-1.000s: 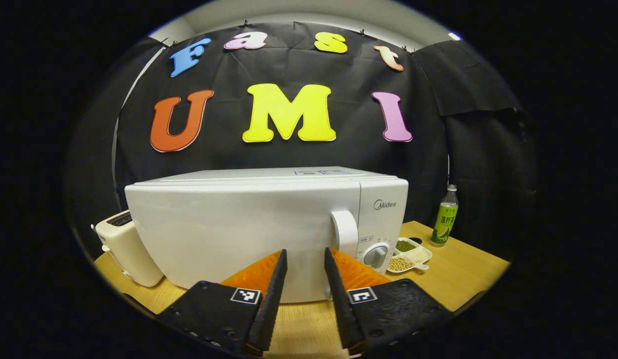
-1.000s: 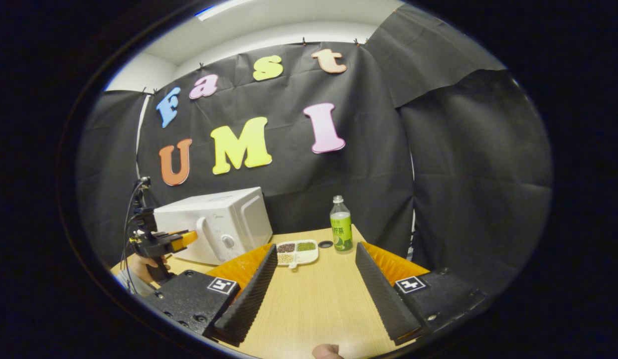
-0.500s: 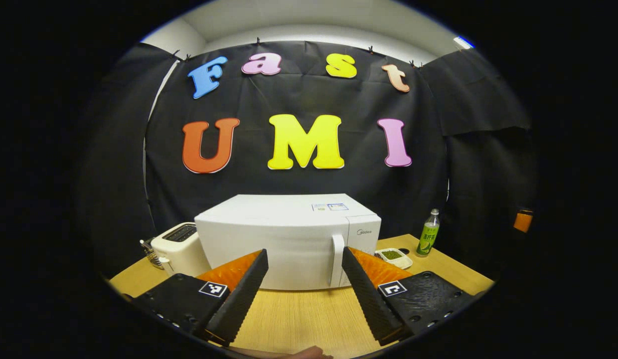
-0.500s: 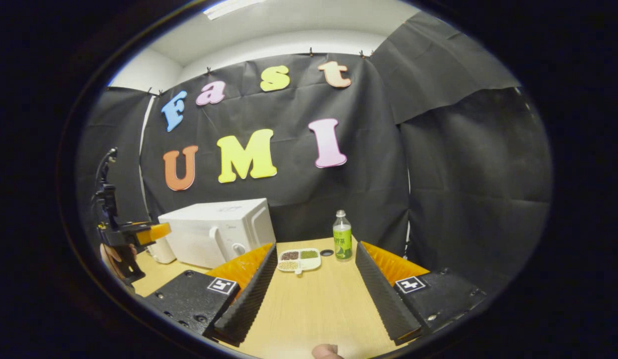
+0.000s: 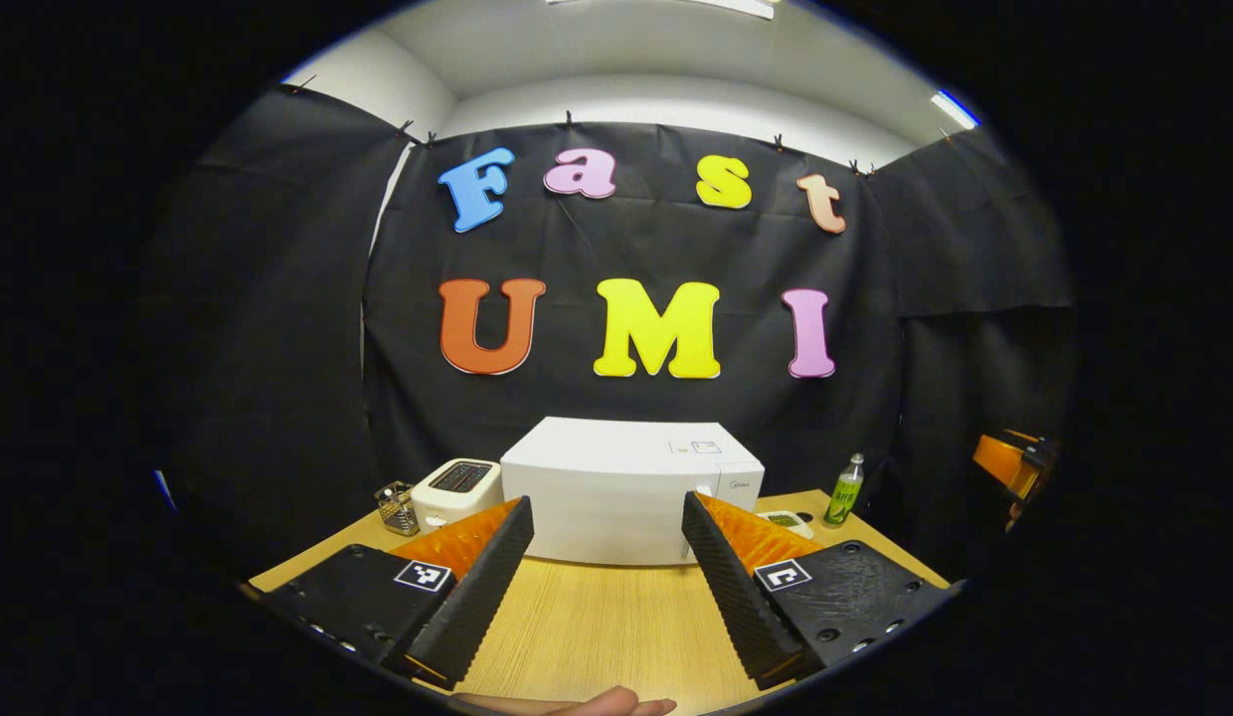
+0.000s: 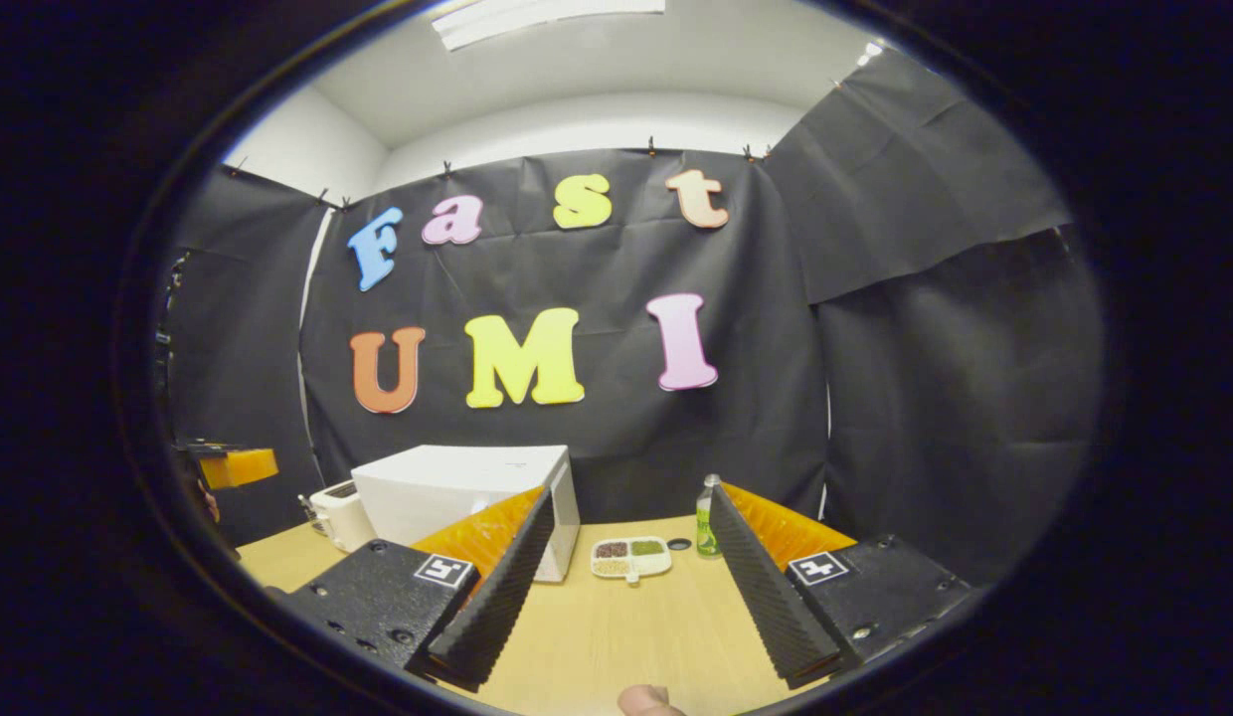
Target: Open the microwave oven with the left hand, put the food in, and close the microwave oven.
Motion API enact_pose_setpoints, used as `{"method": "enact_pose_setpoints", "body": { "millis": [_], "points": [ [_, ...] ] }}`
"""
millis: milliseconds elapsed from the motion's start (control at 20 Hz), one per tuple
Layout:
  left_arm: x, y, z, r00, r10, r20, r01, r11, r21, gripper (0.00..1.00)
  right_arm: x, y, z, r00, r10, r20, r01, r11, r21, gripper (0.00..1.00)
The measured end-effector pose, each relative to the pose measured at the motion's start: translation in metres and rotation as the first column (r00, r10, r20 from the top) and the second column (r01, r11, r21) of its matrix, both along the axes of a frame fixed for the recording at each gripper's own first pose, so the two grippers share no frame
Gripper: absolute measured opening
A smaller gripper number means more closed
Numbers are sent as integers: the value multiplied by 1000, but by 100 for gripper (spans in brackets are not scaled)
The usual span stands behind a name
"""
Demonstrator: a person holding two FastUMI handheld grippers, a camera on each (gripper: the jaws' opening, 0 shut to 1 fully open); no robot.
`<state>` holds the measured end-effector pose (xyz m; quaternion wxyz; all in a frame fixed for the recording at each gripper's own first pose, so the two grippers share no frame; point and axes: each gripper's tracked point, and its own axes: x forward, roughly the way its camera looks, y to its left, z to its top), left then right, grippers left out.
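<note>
Both tongs, left [image 5: 605, 587] and right [image 6: 621, 587], gape, holding nothing, well back from the shut microwave [image 5: 616, 492]; you've food tray [image 6: 631, 558] waiting on bench [image 6: 616, 636].

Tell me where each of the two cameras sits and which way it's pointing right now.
Left gripper view: rides the left hand-held gripper, open, facing the closed microwave head-on; a fingertip shows at the bottom edge.
Right gripper view: rides the right hand-held gripper, open, facing the food tray and bottle.
Shared: microwave, toaster, tray, bottle, wooden table.
</note>
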<state>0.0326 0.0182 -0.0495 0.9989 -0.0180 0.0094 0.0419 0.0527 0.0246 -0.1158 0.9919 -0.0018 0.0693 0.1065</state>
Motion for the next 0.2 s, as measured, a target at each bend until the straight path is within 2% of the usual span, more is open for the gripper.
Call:
{"method": "enact_pose_setpoints", "body": {
  "millis": [50,100,150,200],
  "points": [
    [-10,1,8,1000,0,15,0,1000,17,95,-4,5,5,1000,1,0,-1,1000,-2,100],
    [-19,4,15,999,5,33,-6,999,38,95,-8,10,9,1000,2,-3,-2,1000,-2,91],
    [-27,5,18,999,10,40,-12,999,47,95,-11,15,13,1000,6,-3,-6,1000,2,91],
    [-34,4,17,999,7,32,-8,999,43,84,-16,23,17,1000,21,1,-21,1000,9,91]
  ]
}}
